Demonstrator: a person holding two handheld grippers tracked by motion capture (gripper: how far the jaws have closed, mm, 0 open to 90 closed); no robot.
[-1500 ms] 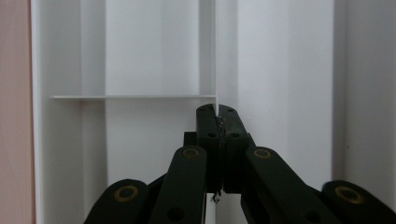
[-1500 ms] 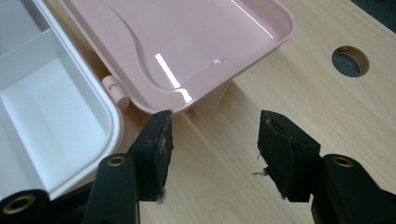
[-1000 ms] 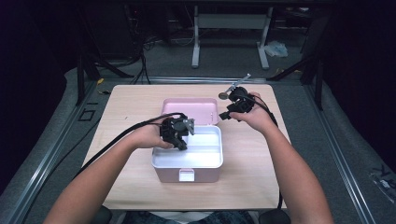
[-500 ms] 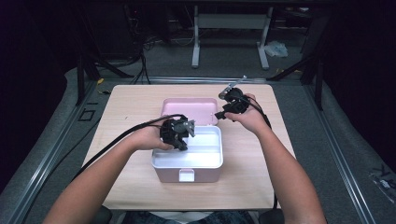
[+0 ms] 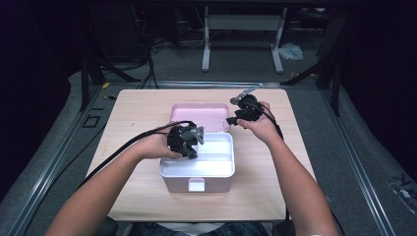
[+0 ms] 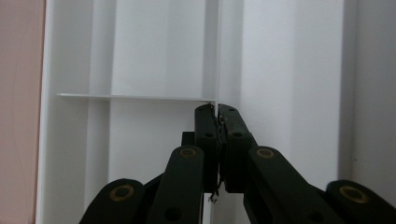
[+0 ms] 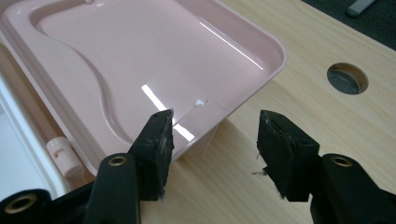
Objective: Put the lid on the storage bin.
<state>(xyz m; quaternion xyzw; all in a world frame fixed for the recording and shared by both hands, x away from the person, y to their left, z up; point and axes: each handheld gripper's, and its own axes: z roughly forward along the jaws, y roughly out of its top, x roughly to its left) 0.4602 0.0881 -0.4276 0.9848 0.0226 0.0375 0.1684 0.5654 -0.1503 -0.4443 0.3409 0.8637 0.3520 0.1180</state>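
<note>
The pink lid of the storage box lies flung open flat on the wooden table, hinged along the box's far edge, and the right gripper hangs just off the lid's right-hand corner, its jaws spread apart with nothing between them. In the right gripper view the lid's rim and a small latch tab sit directly ahead of the gap between the pads, close but not yet touched, so this hand is the nearer one for lifting the lid back over. The lid's long axis runs across the table, parallel to the hinge, and a grip on that corner rim would likely swing it toward the person. The left gripper is down inside the white tray of the box, jaws pressed tight together at a thin upright divider wall; whether they actually pinch that wall cannot be told. The lid is glossy moulded plastic with a curved recess, the tray smooth matte white, the table pale wood grain with a round cable hole.
</note>
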